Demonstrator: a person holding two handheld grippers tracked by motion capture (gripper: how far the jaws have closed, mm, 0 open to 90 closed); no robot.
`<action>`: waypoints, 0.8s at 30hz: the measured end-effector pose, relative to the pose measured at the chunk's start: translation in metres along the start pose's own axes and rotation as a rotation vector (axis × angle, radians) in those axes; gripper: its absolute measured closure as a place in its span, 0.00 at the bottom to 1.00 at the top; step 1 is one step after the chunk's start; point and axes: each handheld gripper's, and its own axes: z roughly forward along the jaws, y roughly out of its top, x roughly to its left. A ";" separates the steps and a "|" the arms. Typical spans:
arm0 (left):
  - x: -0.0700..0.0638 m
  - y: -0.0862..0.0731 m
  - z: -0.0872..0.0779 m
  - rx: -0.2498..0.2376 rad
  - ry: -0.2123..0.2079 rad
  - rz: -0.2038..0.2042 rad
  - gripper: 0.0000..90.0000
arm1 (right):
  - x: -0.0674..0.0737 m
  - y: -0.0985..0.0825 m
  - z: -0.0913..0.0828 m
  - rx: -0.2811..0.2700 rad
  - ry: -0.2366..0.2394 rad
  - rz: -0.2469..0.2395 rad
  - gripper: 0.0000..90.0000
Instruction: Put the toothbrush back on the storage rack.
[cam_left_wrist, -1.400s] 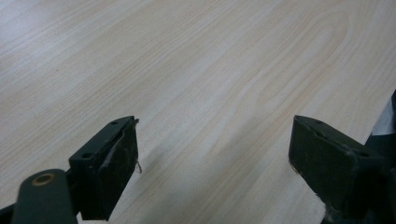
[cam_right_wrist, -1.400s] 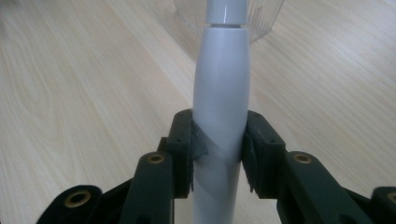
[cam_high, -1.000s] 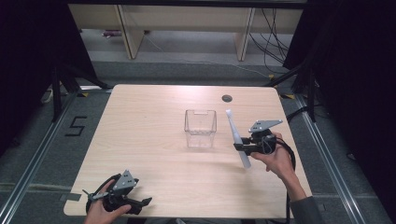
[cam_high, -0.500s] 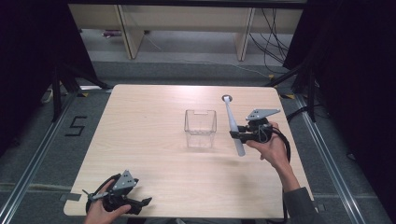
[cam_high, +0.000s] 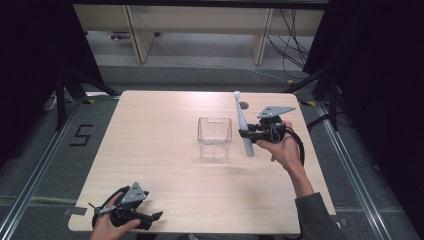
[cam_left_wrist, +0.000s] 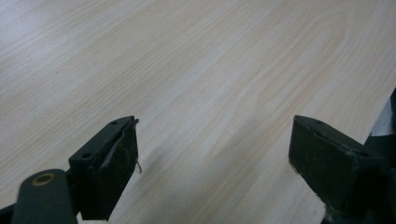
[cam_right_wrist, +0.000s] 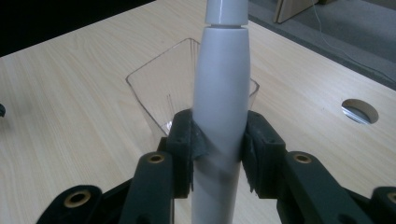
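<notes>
Even overhead light; surroundings dark.
The table (cam_high: 165, 150) is evenly lit with faint shadows; beyond its edges blackness; the white handle (cam_right_wrist: 219, 107) shows slight blur.

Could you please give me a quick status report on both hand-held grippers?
Right hand-held gripper shut on white stick, beside clear box. Left hand-held gripper open, over bare table. Nothing in the way.

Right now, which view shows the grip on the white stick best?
The right gripper view: the right gripper clamps the white stick between both pads, close up. The high view shows the stick held beside the clear box, small. The left gripper view faces bare table.
</notes>
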 end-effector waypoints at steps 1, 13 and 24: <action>0.000 0.000 0.000 -0.001 -0.001 -0.003 0.17 | 0.000 0.003 0.001 -0.002 0.007 -0.002 0.74; -0.001 -0.001 -0.001 -0.001 -0.008 -0.010 0.17 | 0.004 0.035 0.010 -0.059 0.017 -0.025 0.74; -0.001 -0.001 -0.001 -0.003 -0.007 -0.011 0.17 | 0.008 0.059 0.016 -0.061 0.018 -0.032 0.74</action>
